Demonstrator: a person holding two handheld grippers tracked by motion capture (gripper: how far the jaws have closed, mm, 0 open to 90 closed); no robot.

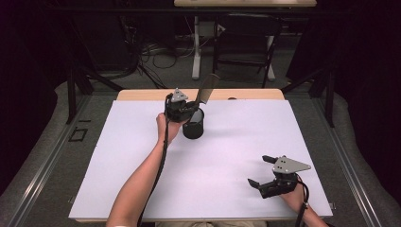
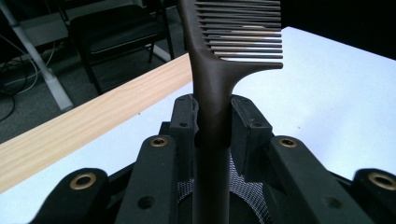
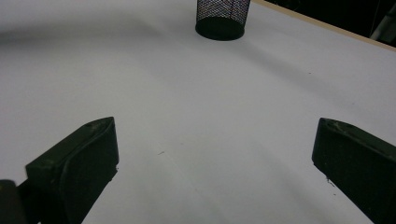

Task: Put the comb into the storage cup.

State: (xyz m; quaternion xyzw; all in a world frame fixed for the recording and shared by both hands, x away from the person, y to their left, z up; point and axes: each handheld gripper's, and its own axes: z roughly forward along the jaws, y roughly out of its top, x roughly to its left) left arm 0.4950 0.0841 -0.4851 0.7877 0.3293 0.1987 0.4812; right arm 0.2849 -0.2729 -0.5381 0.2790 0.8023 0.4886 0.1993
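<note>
Dark room: a black chair (image 1: 246, 42) and white desk leg (image 1: 196, 47) at top centre, cables (image 1: 156, 52) on grey floor (image 1: 47, 142).

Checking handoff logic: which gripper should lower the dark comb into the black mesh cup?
Left. The left gripper is shut on the dark plastic comb directly above the black mesh cup. The right gripper rests open and empty near the table's front edge, far from the cup.
</note>
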